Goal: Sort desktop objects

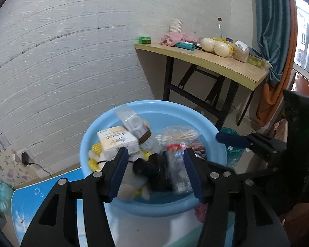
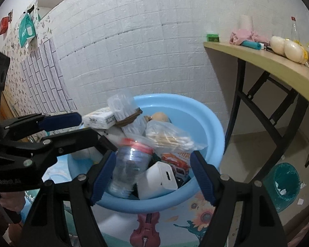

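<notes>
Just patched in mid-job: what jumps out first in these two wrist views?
A light blue basin piled with clutter sits dead ahead, a clear jar with a red rim and a white charger block nearest the open right gripper. The left gripper hangs open over the same pile. Behind, on the right, a wooden side table carries more items.

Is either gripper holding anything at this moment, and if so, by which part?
Nothing is held. The left gripper and right gripper are both open, above the blue basin.

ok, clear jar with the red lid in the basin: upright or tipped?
Tipped. The jar leans on the pile in the blue basin, red lid pointing up and away.
</notes>
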`<state>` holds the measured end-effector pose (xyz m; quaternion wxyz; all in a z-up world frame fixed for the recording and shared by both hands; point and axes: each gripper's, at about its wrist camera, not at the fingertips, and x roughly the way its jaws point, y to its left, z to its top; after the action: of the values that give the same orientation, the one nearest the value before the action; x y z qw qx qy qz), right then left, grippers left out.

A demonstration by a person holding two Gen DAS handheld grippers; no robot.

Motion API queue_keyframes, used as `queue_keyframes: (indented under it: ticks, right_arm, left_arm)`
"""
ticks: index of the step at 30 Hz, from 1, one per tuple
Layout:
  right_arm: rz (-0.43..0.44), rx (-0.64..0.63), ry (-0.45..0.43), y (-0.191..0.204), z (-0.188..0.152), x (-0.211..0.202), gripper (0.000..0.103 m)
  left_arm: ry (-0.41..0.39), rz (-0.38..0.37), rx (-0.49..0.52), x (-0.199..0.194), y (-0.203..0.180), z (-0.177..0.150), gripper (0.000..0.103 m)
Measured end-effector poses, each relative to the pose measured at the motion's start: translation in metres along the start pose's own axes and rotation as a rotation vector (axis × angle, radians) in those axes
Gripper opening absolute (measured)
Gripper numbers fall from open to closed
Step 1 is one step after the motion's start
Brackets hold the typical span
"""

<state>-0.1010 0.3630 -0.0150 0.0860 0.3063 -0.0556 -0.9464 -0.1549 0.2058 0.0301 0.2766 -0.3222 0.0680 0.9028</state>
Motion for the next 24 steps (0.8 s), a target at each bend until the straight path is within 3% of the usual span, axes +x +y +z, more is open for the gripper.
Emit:
queue_keyframes:
  ticks: [4, 6, 9, 14, 21, 24]
  right_arm:
    - [0.015, -0.015, -0.001, 0.01, 0.0, -0.007, 0.075]
    - [0.018, -0.021, 0.004, 0.015, 0.0, -0.008, 0.075]
    - [0.027, -0.03, 0.003, 0.023, 0.001, -0.014, 0.075]
    - [-0.001, -0.011, 0.009, 0.032, 0.007, -0.024, 0.075]
    - [-0.013, 0.008, 0.013, 0.046, 0.01, -0.039, 0.079]
    - [-0.005, 0.008, -0.005, 0.059, 0.012, -0.049, 0.089]
  left_arm:
    - [-0.007, 0.037, -0.027, -0.013, 0.008, -0.005, 0.072]
    - [-0.009, 0.059, -0.042, -0.022, 0.012, -0.008, 0.085]
    - [-0.019, 0.096, -0.064, -0.038, 0.018, -0.008, 0.097]
    - [-0.051, 0.155, -0.085, -0.066, 0.024, -0.01, 0.101]
    - [-0.026, 0.208, -0.175, -0.097, 0.038, -0.017, 0.103]
    - [-0.025, 0.26, -0.199, -0.111, 0.046, -0.025, 0.103]
